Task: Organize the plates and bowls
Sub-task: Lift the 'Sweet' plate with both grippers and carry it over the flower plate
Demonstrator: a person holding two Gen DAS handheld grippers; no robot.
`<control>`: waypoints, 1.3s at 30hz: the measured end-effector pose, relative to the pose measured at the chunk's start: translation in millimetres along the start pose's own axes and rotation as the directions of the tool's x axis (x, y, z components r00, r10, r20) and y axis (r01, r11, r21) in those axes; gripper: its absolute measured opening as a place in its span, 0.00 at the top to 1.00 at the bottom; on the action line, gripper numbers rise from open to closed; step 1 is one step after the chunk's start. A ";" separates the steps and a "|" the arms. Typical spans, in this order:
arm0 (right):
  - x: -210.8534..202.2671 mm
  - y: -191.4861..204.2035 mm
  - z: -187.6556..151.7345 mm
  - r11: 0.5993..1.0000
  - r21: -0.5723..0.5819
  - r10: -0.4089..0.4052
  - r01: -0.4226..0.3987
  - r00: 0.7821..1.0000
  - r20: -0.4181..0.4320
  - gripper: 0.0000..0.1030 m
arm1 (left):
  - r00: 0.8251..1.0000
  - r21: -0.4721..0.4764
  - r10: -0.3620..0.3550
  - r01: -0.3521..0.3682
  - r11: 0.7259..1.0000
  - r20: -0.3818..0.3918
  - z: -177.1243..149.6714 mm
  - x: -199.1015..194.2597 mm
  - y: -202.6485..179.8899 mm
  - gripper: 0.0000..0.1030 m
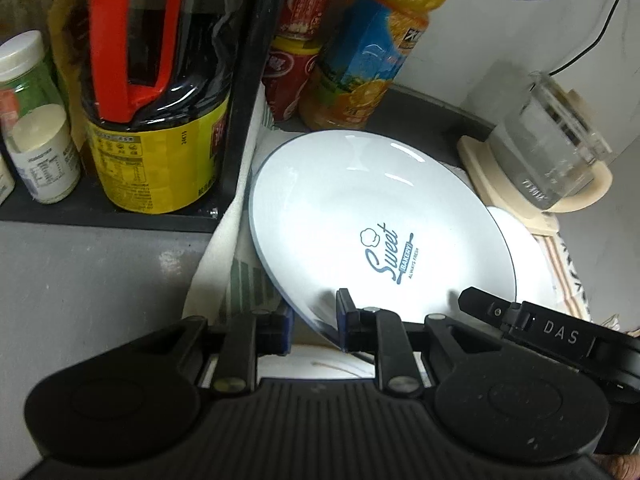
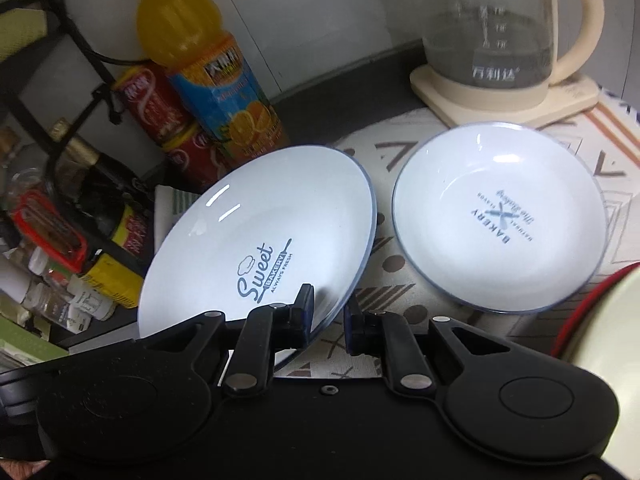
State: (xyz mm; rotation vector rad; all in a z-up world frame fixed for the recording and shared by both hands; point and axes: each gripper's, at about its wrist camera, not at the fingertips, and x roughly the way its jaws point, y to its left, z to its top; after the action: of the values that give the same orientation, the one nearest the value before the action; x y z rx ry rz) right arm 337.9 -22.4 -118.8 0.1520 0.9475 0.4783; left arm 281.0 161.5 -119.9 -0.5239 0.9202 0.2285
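A white blue-rimmed plate (image 1: 360,208) printed "Sweet Bakery" is tilted up off the patterned cloth (image 2: 404,296). My left gripper (image 1: 316,320) is shut on its near rim, one blue pad on each face. In the right wrist view the same plate (image 2: 256,232) is pinched at its lower right edge by my right gripper (image 2: 328,316), also shut. The right gripper's finger (image 1: 484,304) reaches the plate's right rim in the left wrist view. A second white plate (image 2: 500,216) printed "Bakery" lies flat on the cloth to the right, apart from both grippers.
An orange juice bottle (image 2: 208,80) and red cans (image 2: 160,108) stand behind the plates. A glass kettle (image 2: 488,40) on a cream base is at the back right. A black rack (image 1: 120,216) holds a dark sauce bottle (image 1: 160,92) and jars. A red-rimmed cream object (image 2: 600,320) sits near right.
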 end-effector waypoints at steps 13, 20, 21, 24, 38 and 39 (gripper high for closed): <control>-49.2 4.4 -25.7 0.998 -0.054 0.032 -0.029 0.998 0.048 0.86 | 0.998 -0.016 -0.002 0.003 1.000 0.066 -35.3 -49.2 -10.0 0.81; -65.5 7.1 -50.4 0.996 -0.077 0.057 -0.055 0.998 0.033 0.86 | 0.997 -0.039 0.022 -0.019 0.999 0.080 -63.3 -77.2 -1.6 0.81; -67.5 7.5 -54.2 0.995 -0.079 0.062 -0.059 0.998 0.030 0.86 | 0.996 -0.043 0.026 -0.023 0.999 0.081 -67.2 -80.3 -0.2 0.81; -72.1 9.7 -65.0 0.994 -0.083 0.071 -0.069 0.997 0.019 0.86 | 0.996 -0.054 0.040 -0.036 0.998 0.082 -78.9 -89.6 4.6 0.81; -87.3 21.0 -103.0 0.988 -0.122 0.092 -0.095 0.995 -0.032 0.86 | 0.995 -0.112 0.078 -0.071 0.991 0.064 -127.0 -117.9 28.2 0.81; -87.9 21.0 -104.9 0.988 -0.124 0.091 -0.095 0.995 -0.037 0.86 | 0.995 -0.113 0.080 -0.072 0.991 0.063 -129.6 -118.5 28.7 0.81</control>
State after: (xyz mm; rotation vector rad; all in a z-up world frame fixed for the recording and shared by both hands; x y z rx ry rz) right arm 203.2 -52.6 -107.5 0.0747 0.9402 0.6266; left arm 108.9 122.0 -97.8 -0.5811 0.8662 0.3658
